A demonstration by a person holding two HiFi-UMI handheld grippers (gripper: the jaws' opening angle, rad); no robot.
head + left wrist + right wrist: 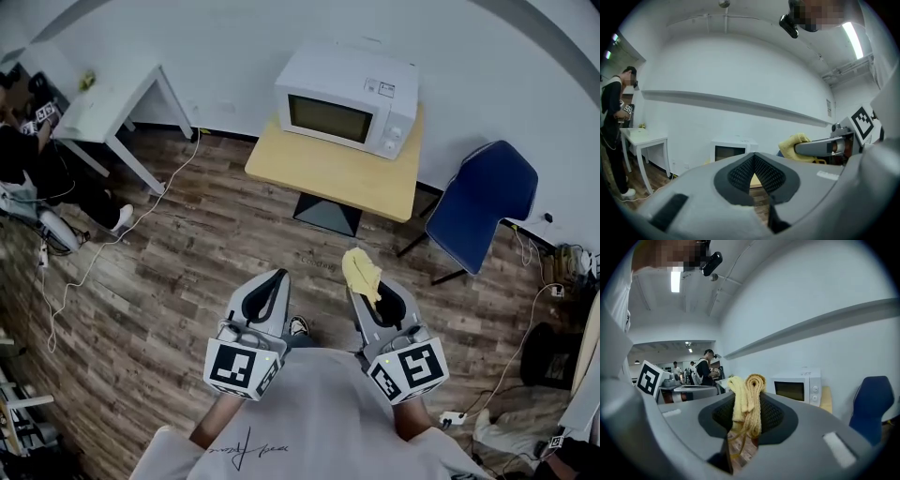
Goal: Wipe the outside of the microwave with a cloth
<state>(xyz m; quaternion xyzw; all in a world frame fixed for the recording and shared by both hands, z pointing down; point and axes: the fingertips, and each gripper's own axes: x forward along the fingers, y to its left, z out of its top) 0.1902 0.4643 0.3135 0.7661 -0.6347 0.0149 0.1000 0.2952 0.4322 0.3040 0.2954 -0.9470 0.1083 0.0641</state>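
Note:
A white microwave (347, 98) stands with its door closed on a small light-wood table (333, 173) against the wall, well ahead of both grippers. It also shows small in the left gripper view as the microwave (729, 151) and in the right gripper view as the microwave (797, 387). My right gripper (368, 284) is shut on a folded yellow cloth (361, 273), which sticks up between the jaws as the cloth (747, 399). My left gripper (273, 284) is shut with nothing in it, level with the right one, and it sees the cloth (794, 145) to its right.
A blue chair (483, 206) stands right of the table. A white desk (108, 103) is at the far left with a person (28, 159) beside it. Cables (122, 234) trail over the wood floor, and more clutter lies at the right edge.

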